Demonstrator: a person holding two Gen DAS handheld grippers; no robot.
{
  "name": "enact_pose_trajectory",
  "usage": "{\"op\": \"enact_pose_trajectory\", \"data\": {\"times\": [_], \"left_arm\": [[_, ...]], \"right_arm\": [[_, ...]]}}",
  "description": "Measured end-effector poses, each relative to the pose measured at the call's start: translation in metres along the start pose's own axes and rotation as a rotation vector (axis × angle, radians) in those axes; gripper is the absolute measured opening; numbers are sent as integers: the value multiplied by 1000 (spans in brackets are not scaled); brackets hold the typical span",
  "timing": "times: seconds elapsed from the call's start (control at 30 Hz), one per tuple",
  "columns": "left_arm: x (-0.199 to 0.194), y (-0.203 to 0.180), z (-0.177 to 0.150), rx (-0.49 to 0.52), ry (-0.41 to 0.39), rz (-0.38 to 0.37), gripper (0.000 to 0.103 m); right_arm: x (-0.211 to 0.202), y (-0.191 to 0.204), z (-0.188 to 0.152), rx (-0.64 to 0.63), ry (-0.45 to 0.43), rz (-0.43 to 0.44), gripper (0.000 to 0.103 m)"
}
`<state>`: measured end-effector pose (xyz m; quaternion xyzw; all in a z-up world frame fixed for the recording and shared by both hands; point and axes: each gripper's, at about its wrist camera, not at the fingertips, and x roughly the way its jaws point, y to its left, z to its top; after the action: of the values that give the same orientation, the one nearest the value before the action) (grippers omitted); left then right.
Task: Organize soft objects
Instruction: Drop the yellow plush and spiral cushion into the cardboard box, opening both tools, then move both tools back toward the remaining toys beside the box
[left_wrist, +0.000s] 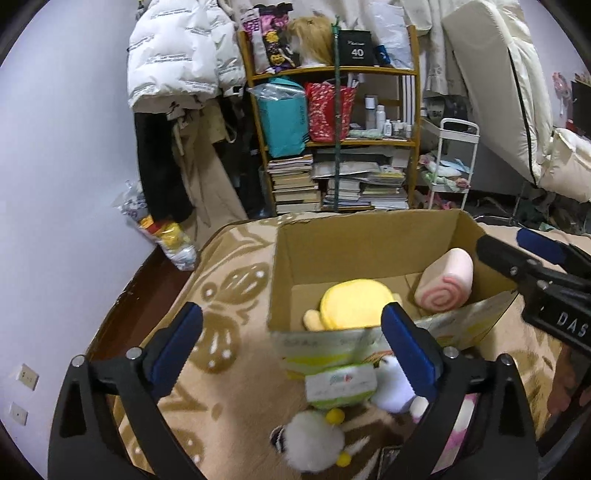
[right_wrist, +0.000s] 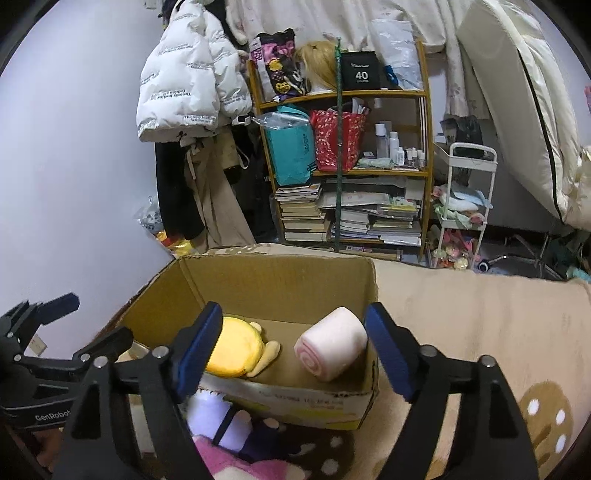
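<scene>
An open cardboard box (left_wrist: 325, 240) stands on the patterned blanket; it also shows in the right wrist view (right_wrist: 280, 284). Inside lie a yellow plush (left_wrist: 351, 302) (right_wrist: 236, 350) and a pink swirl-roll plush (left_wrist: 445, 284) (right_wrist: 332, 343). In front of the box lie a green-and-white plush (left_wrist: 341, 384), a lavender plush (left_wrist: 391, 387) (right_wrist: 214, 417), a white fluffy plush with yellow pompoms (left_wrist: 314, 443) and a pink plush (right_wrist: 236, 461). My left gripper (left_wrist: 291, 350) is open and empty above these. My right gripper (right_wrist: 293, 350) is open and empty over the box's near edge.
A brown-patterned beige blanket (left_wrist: 229, 295) covers the bed. Beyond it stand a wooden shelf (left_wrist: 332, 140) with books and bags, hanging coats (left_wrist: 177, 74), a white cart (left_wrist: 454, 158) and a plastic bag (left_wrist: 162, 229) on the floor by the wall.
</scene>
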<state>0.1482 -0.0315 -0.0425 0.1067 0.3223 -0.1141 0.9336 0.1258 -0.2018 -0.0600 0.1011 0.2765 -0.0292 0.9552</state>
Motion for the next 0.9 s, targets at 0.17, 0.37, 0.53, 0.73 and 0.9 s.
{"op": "enact_pose_trajectory", "data": {"times": [0.17, 0.37, 0.53, 0.73, 0.9], "left_arm": [[-18, 6, -7, -11, 6, 14, 98], [-39, 14, -13, -36, 33, 14, 98], [-56, 19, -19, -26, 28, 50, 98], [-73, 19, -30, -18, 28, 70, 98], [-81, 22, -41, -35, 52, 62, 98]], "right_arm": [[-17, 0, 0, -3, -16, -10, 98], [-39, 0, -3, 4, -12, -16, 99], [-52, 1, -4, 19, -11, -20, 99], [-63, 9, -11, 4, 12, -13, 99], [-72, 14, -19, 3, 38, -5, 99]]}}
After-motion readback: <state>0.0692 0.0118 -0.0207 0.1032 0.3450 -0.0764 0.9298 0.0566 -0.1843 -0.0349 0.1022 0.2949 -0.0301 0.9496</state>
